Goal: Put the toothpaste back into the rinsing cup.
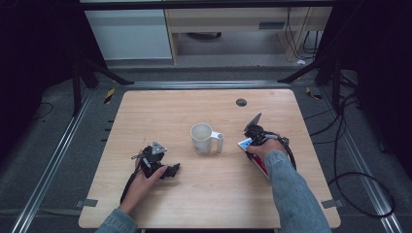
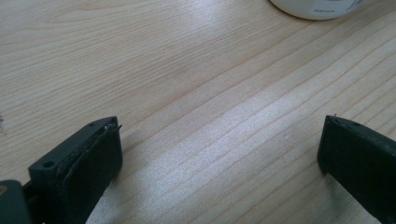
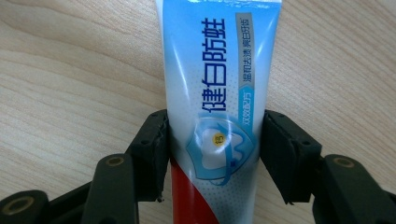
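Observation:
A white mug (image 1: 201, 139) stands upright in the middle of the wooden table (image 1: 194, 204), its handle pointing right. Its base (image 2: 317, 7) shows at the top edge of the left gripper view. My left gripper (image 1: 172, 170) (image 2: 219, 140) rests low over bare wood at the front left of the mug, open, with nothing between its jaws. A blue, white and red toothpaste tube (image 1: 244, 142) (image 3: 215, 93) lies flat on the table right of the mug. My right gripper (image 1: 250, 144) (image 3: 215, 135) is shut on it, one jaw against each side.
A black round grommet (image 1: 241, 102) sits in the tabletop near the far edge. Cables (image 1: 350, 174) trail over the floor to the right of the table. A white cabinet (image 1: 128, 34) and a wooden desk (image 1: 233, 29) stand beyond the table.

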Demonstrator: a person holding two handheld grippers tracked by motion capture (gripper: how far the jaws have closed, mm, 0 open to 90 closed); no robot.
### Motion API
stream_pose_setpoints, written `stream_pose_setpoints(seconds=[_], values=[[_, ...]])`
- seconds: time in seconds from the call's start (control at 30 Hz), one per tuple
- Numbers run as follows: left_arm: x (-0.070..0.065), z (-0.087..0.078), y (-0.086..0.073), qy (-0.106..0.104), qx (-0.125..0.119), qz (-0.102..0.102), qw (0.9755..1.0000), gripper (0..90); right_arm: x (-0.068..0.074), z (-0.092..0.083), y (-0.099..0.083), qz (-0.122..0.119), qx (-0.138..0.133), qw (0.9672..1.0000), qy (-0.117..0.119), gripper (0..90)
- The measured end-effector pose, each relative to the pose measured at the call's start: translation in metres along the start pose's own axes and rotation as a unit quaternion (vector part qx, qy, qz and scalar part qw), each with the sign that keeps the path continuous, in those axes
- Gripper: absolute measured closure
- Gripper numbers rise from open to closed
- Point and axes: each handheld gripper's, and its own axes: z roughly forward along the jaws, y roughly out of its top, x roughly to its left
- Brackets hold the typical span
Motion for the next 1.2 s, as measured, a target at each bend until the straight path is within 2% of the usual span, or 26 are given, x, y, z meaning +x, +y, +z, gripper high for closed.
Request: stream_pose_setpoints(seconds=[0.37,0.83,1.0,1.2], values=[[0.0,0.0,0.0,0.0,0.0,0.0,1.0,0.0,0.001,-0.001,0.0,-0.006,0.002,0.9999,-0.008,49.6],[0.0,0.0,0.0,0.0,0.0,0.0,1.0,0.0,0.0,-0.008,-0.005,-0.012,-0.008,0.9999,0.0,68.8],[0.0,0.0,0.0,-0.001,0.001,0.003,1.0,0.0,0.0,-0.01,-0.01,-0.022,-0.011,0.9997,0.009,71.1],[0.0,0.0,0.0,-0.001,0.001,0.003,1.0,0.0,0.0,-0.014,-0.015,-0.022,-0.007,0.9997,0.006,72.5]])
